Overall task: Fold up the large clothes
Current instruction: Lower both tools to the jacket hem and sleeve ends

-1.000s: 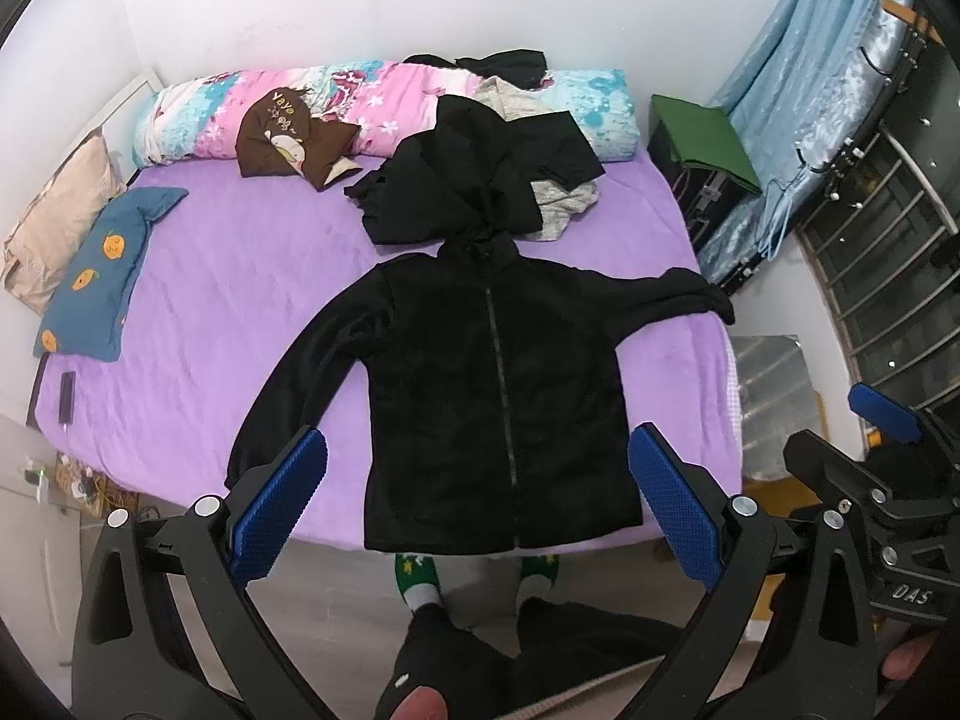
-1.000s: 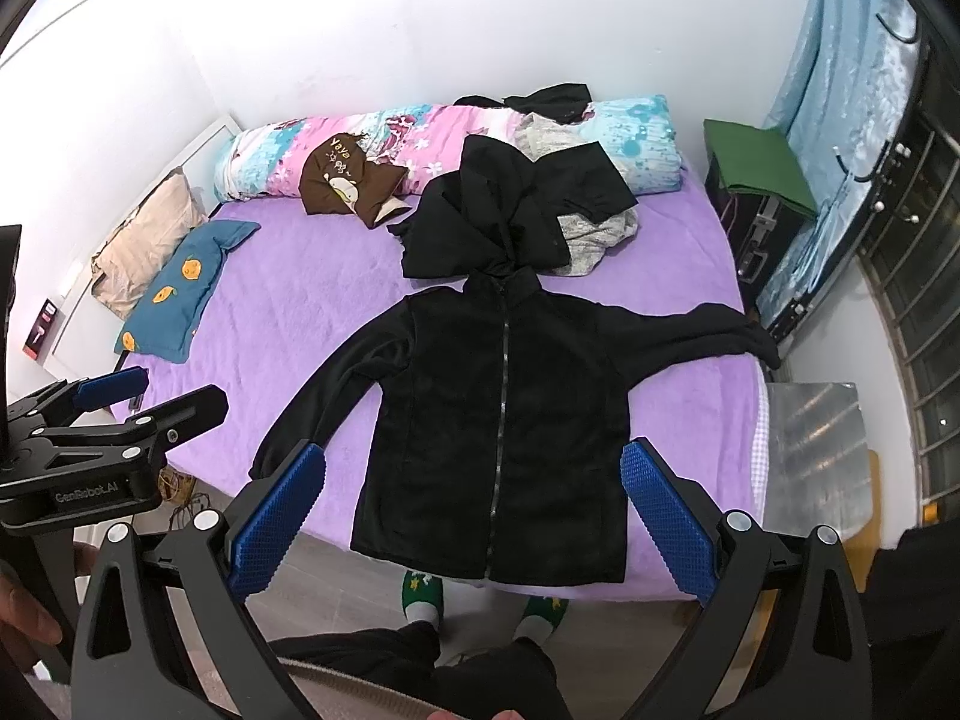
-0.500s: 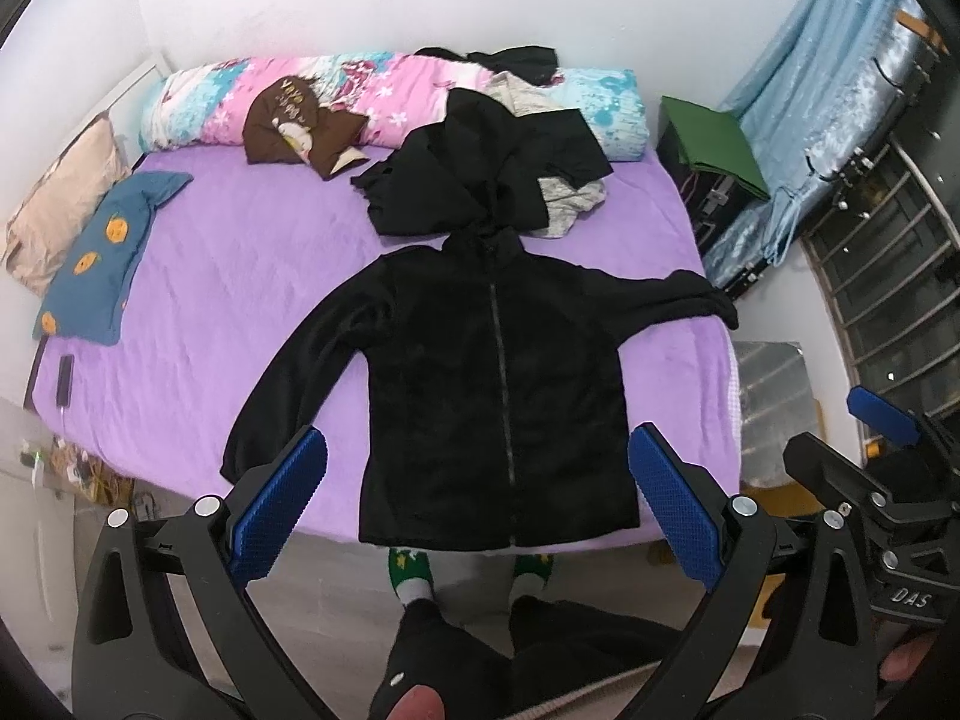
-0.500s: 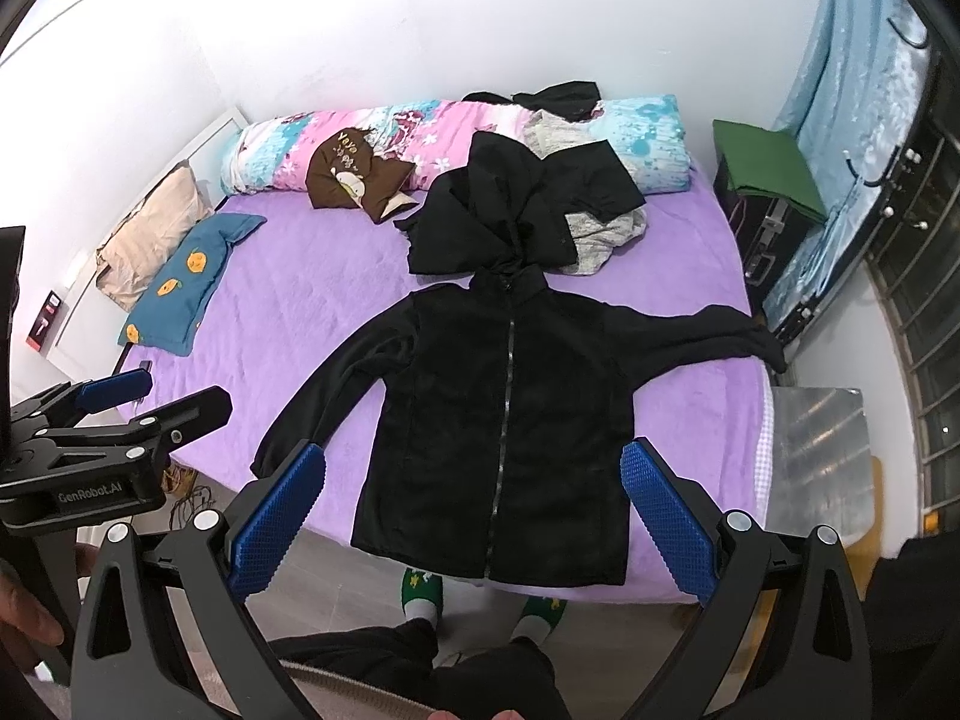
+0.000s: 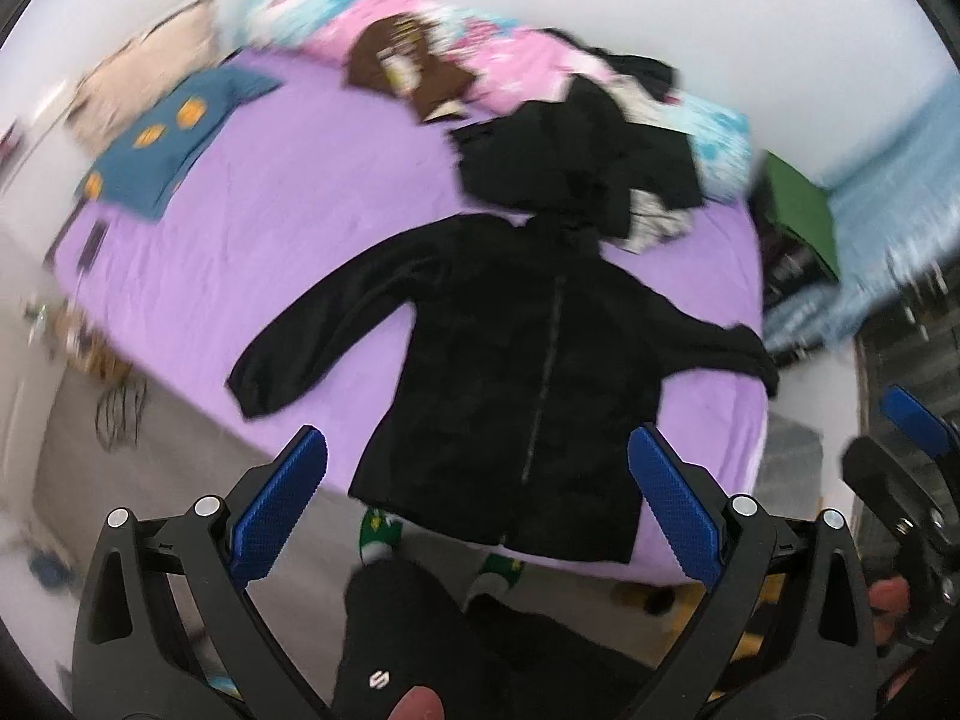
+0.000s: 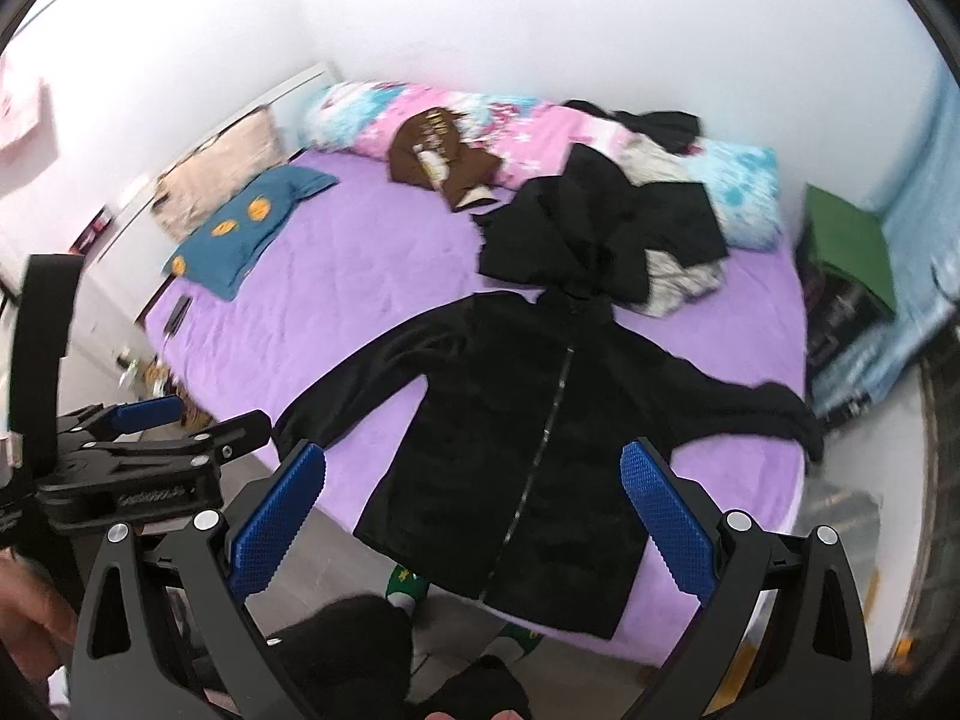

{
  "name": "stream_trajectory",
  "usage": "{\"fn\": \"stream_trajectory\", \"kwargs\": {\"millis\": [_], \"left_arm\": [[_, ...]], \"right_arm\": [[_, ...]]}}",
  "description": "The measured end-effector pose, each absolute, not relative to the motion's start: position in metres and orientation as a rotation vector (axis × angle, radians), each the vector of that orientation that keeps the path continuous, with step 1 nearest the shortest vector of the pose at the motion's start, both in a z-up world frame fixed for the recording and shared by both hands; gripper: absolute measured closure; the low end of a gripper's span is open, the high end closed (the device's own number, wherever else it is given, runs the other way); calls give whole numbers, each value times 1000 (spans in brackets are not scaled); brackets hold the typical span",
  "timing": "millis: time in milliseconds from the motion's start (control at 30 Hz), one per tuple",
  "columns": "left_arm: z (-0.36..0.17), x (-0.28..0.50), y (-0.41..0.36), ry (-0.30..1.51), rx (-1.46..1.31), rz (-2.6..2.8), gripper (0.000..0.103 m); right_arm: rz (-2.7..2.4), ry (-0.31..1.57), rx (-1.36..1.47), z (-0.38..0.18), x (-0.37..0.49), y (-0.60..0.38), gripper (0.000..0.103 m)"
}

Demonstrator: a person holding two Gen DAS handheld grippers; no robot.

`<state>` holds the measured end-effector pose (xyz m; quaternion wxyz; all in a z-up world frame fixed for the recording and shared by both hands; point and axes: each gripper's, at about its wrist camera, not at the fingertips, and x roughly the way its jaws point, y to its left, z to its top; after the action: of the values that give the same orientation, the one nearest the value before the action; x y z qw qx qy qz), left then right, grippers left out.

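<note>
Black hooded jacket (image 5: 528,372) flat on purple bed (image 5: 312,228), zipper up, sleeves spread toward 8 and 3 o'clock, hem overhanging near edge, hood touching clothes pile (image 5: 606,168) at 12.
Left claw (image 5: 477,510) released, empty, above hem.
Right claw (image 6: 471,519) likewise spread, empty.
Judged soft, limp, fleece-like, light, not fragile; thick layers bunch.
Pinch cuffs or shoulder seams; avoid zipper.

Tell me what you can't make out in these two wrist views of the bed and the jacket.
- Jacket hem, both views: hangs over the bed edge, so what is beneath is hidden.
- Hood: merges with the dark clothes pile; the outline is unclear.
- Brown garment print, left view: motion blur.
- Small dark item by the blue pillow: too small.
</note>
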<state>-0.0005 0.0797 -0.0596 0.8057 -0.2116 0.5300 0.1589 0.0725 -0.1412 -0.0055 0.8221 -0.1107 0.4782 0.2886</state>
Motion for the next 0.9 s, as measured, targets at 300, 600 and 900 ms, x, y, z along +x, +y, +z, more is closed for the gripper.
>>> {"fn": "stream_trajectory", "kwargs": {"millis": [300,600,900], "left_arm": [[-137,-12,208,1108,-635,427,6],[-279,-21,355,1095,-792,483,6],[-457,-69,451,1070,-1038,574,6]], "right_arm": [[669,1009,-374,-39,98,-32,6],[684,1032,-568,-143,129,113,6],[804,1093,-757,-271,150,223,6]]}}
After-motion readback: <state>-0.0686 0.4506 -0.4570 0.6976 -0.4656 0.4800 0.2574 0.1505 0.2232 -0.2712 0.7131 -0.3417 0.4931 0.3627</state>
